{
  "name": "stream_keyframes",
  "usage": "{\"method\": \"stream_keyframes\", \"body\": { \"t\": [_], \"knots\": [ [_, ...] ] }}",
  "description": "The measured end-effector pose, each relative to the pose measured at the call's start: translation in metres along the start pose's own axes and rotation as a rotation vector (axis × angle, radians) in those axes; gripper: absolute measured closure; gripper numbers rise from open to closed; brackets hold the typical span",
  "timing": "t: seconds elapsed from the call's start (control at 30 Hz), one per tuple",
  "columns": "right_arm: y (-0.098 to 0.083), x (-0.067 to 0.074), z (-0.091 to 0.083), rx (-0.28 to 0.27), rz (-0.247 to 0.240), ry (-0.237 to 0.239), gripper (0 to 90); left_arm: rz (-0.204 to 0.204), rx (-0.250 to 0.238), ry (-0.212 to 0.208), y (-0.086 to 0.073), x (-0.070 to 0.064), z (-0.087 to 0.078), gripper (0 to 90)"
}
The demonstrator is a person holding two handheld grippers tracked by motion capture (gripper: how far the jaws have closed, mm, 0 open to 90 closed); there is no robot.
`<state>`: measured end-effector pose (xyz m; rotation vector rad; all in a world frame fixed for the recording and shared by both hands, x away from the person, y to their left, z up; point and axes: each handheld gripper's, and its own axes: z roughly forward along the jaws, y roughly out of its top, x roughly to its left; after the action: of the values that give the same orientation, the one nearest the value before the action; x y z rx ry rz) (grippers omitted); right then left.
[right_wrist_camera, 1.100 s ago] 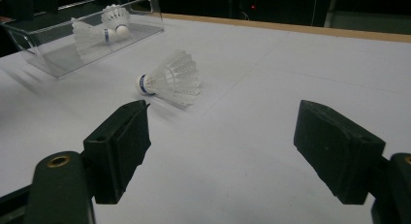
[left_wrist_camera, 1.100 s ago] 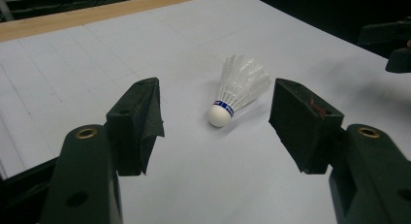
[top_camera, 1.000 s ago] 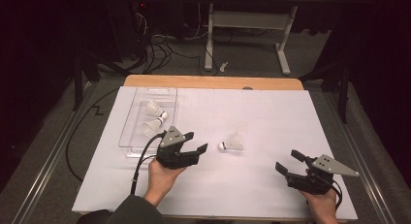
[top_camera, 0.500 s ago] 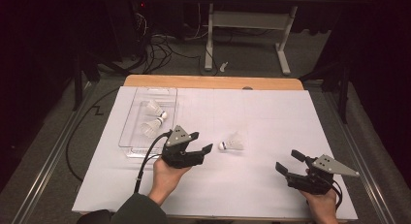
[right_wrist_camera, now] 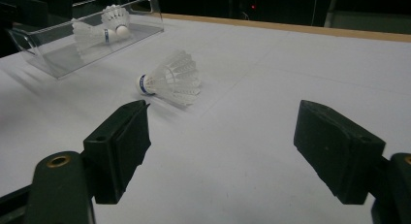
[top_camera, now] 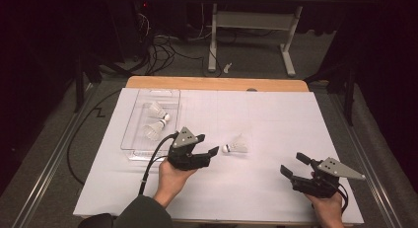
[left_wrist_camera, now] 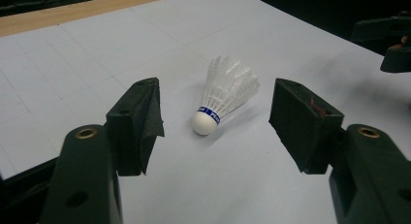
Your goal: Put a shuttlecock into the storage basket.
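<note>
The left gripper (top_camera: pixel 209 153) sits low over the middle of the desk (top_camera: pixel 276 124), held by a hand (top_camera: pixel 172 181) whose forearm comes up from the near edge in a dark sleeve and slants toward the far right; its jaws are spread wide and point at a loose shuttlecock (top_camera: pixel 236 147) lying just beyond their tips, not touching either. In the left gripper view that shuttlecock (left_wrist_camera: pixel 224 94) lies on its side between the two open jaws and a little ahead of them, its white cork end toward the camera and its feathers fanning away. The right gripper (top_camera: pixel 295 168) rests near the desk's near right corner, well apart from the shuttlecock, its hand (top_camera: pixel 328 208) coming in from the near edge; its jaws are also wide apart and hold nothing, angled toward the desk's left side. A clear tray (top_camera: pixel 132 134) near the far left corner holds two more shuttlecocks (top_camera: pixel 153 122)
</note>
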<state>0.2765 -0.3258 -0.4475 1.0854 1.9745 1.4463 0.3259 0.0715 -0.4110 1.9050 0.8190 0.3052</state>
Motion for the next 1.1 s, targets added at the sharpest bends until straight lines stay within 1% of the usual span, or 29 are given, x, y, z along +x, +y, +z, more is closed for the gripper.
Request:
{"method": "stream_keyframes", "body": {
  "t": [0.33, 0.43, 0.6, 1.1],
  "knots": [
    [0.000, 0.000, 0.000, 0.000, -0.001, 0.000, 21.1, 0.007, 0.007, -0.010, 0.003, -0.003, 0.008, 36.5],
    [0.000, 0.000, 0.000, 0.000, -0.001, 0.000, 21.1, 0.013, 0.015, -0.014, 0.003, -0.004, 0.011, 36.4],
    [0.000, 0.000, 0.000, 0.000, -0.001, 0.000, 21.1, 0.009, 0.011, -0.020, 0.003, -0.006, 0.015, 36.5],
    [0.000, 0.000, 0.000, 0.001, -0.002, 0.001, 21.1, 0.021, 0.018, -0.024, 0.007, -0.008, 0.022, 36.6]
  ]
}}
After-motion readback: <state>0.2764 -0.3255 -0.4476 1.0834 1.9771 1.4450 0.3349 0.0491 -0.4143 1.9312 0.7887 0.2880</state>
